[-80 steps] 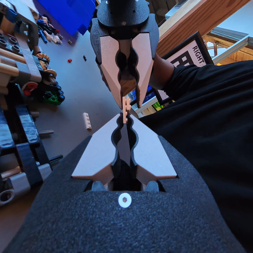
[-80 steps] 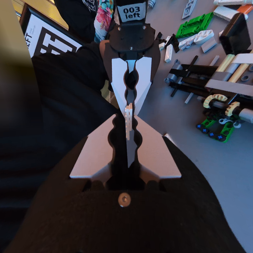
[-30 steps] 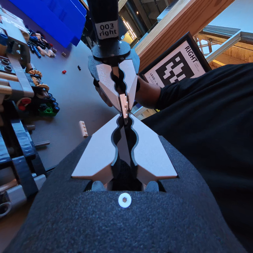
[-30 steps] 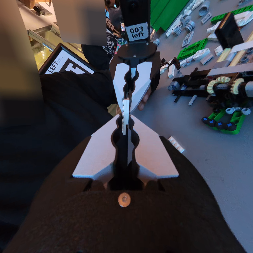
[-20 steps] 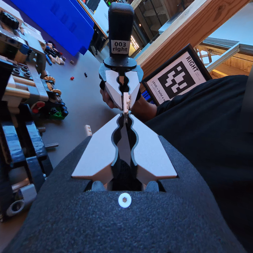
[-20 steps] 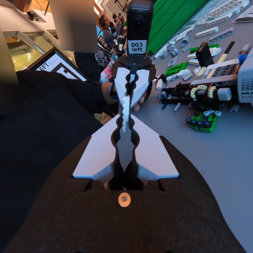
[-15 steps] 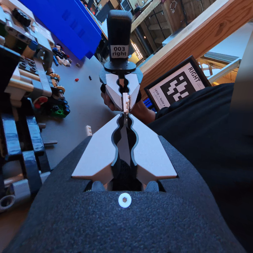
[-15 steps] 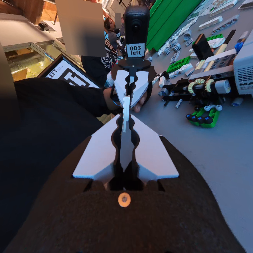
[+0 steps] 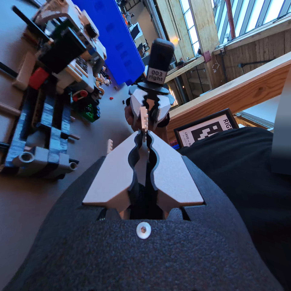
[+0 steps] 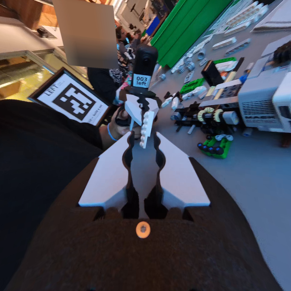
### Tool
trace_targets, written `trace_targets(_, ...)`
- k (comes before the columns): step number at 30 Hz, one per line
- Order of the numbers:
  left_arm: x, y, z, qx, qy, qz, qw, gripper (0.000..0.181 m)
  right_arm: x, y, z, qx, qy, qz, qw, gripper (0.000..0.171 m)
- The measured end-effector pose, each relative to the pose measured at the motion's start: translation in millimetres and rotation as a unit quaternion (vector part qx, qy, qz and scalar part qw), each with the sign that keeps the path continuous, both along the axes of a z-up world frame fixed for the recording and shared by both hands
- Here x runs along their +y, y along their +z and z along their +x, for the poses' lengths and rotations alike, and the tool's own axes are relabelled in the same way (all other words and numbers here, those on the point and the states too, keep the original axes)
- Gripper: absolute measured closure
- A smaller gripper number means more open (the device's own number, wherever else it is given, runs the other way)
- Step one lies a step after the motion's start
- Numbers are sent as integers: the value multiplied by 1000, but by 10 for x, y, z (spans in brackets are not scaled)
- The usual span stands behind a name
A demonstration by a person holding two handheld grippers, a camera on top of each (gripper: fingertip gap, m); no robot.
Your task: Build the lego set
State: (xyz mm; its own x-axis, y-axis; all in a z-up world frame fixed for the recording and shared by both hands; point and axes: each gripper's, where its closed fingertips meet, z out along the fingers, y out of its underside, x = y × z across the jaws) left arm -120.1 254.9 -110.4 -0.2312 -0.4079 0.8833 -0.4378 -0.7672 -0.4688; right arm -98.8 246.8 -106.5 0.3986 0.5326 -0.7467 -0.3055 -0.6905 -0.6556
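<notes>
A white studded lego plate (image 9: 144,121) stands on end between the two grippers, which face each other tip to tip above the grey table (image 10: 236,181). My left gripper (image 9: 143,133) is shut on the plate's near end. In the right wrist view the plate (image 10: 147,129) hangs from the left gripper (image 10: 141,122) farther off. My right gripper (image 10: 143,133) is open, its fingertips on either side of the plate's free end and apart from it. The right gripper also shows in the left wrist view (image 9: 145,121).
A partly built lego truck (image 10: 259,110) stands on the table, also in the left wrist view (image 9: 47,126). A green piece (image 10: 215,148) and a small white plate (image 9: 109,145) lie near. A blue bin (image 9: 116,39), green bin (image 10: 181,31) and loose parts lie behind. My left and right fingertips are right by each other.
My right gripper has opened and let go of the white plate, which both grippers held before. The left gripper keeps it. Both views have swung and tilted.
</notes>
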Motion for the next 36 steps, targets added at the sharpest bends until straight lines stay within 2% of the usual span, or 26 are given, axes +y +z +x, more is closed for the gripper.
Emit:
trace_targets(3, -108, 39, 16, -4, -23, 7, 1000, 179, -54, 49, -86, 41, 49, -19, 998, 149)
trace_targets(7, -242, 33, 70, 1, -44, 35, 998, 179, -102, 24, -65, 41, 66, -23, 997, 163)
trace_targets(9, -224, -26, 95, 12, -34, 88, 995, 178, -128, -27, 20, 31, 48, -26, 998, 164)
trace_targets(10, -200, -78, 91, 21, -29, 134, 990, 168, -143, -57, 106, 24, 30, -25, 999, 164)
trace_targets(13, -167, -194, 57, 40, -21, 288, 957, 164, -236, -90, 425, 23, -24, -23, 999, 164)
trace_targets(16, -199, -358, 80, 69, -42, 427, 901, 163, -319, -113, 614, 24, -58, -17, 998, 164)
trace_targets(19, -231, -523, 153, 99, -74, 514, 849, 163, -357, -68, 626, 33, -64, -3, 997, 164)
trace_targets(24, -292, -705, 206, 127, -116, 552, 816, 165, -368, -111, 626, 22, -66, -2, 998, 164)
trace_targets(28, -316, -771, 230, 142, -123, 542, 819, 166, -399, -99, 631, 26, -61, 2, 998, 164)
trace_targets(30, -302, -807, 247, 149, -120, 548, 814, 175, -409, -82, 629, 31, -59, 8, 998, 164)
trace_targets(32, -324, -808, 259, 148, -120, 551, 812, 175, -403, -97, 643, 34, -62, -2, 997, 164)
trace_targets(36, -339, -802, 260, 131, -121, 585, 791, 175, -341, -182, 665, 36, -77, -41, 996, 164)
